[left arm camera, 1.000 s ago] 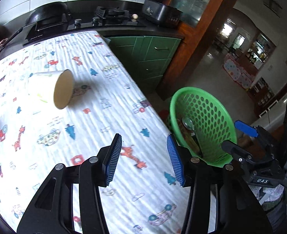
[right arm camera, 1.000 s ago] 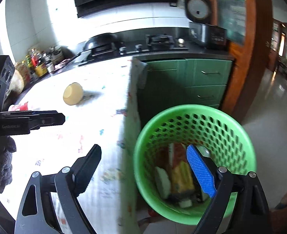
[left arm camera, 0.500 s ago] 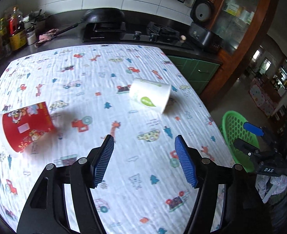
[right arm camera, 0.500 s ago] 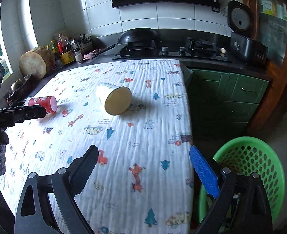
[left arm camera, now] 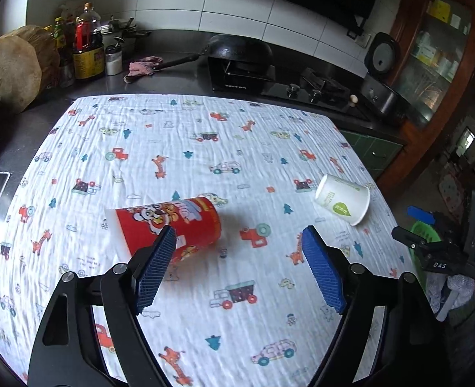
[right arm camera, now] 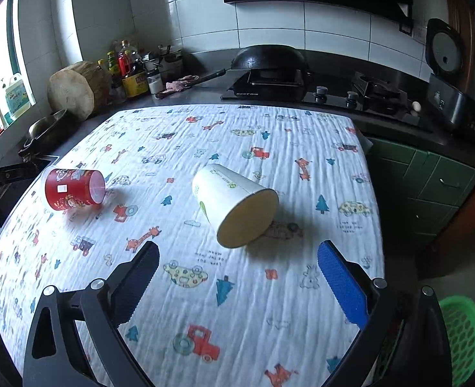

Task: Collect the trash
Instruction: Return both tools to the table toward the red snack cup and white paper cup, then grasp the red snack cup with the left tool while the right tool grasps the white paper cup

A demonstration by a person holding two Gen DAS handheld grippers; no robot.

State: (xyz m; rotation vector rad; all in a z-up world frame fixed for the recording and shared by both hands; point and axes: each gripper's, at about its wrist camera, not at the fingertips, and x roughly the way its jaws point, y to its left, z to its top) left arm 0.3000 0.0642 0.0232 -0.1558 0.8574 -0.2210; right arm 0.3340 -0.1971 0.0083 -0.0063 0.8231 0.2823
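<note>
Left wrist view: left gripper (left arm camera: 237, 269) over the patterned tablecloth (left arm camera: 205, 148), jaws apart and just been opening – nothing between them.
Red cup (left arm camera: 173, 225): on its side, just past the left finger, which hides a bit of it.
White cup (left arm camera: 342, 203): also tipped over, near the table's right edge, well apart from the red one.
Right gripper (right arm camera: 237, 282): jaws wide and just been opening, empty – white cup (right arm camera: 234, 204) lies just ahead, mouth facing the camera.
Green basket (right arm camera: 463, 335): on the floor, off the table's right side.
Around: wok (right arm camera: 269, 59) on the stove, bottles (right arm camera: 124, 64), wooden block (right arm camera: 76, 90) – nothing blocking either cup.
</note>
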